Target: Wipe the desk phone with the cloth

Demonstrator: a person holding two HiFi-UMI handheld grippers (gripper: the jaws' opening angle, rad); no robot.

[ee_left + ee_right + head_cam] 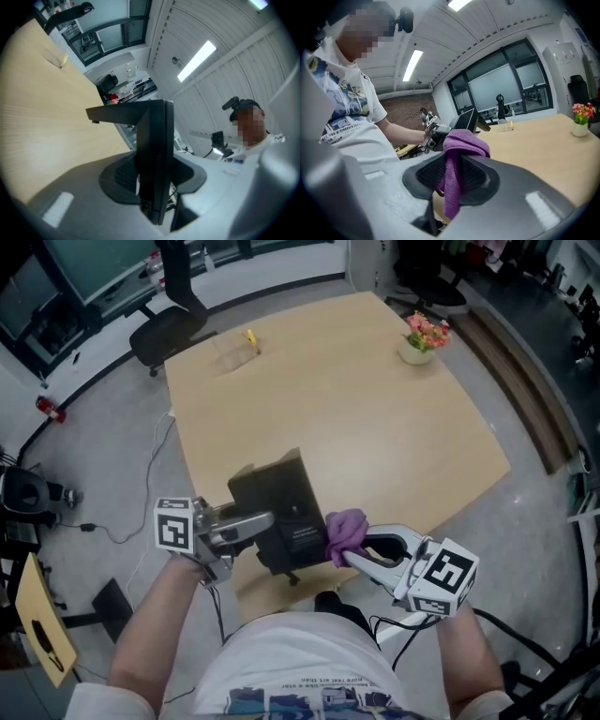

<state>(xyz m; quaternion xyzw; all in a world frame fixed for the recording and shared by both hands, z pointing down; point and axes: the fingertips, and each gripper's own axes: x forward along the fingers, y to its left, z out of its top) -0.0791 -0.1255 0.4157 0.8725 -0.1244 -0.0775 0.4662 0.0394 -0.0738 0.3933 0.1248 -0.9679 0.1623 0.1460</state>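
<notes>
A pale wooden counter (375, 427) fills the middle. At its far right stands a small white pot (415, 353) of pink flowers. At its far left is a clear container (242, 348) with something yellow. A black office chair (169, 324) sits beyond the far left corner. A cable (150, 479) trails across the grey floor (103, 456) on the left.

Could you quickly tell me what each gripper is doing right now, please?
Left gripper: closed on the black plastic desk phone.
Right gripper: closed on the bunched purple cloth.
</notes>
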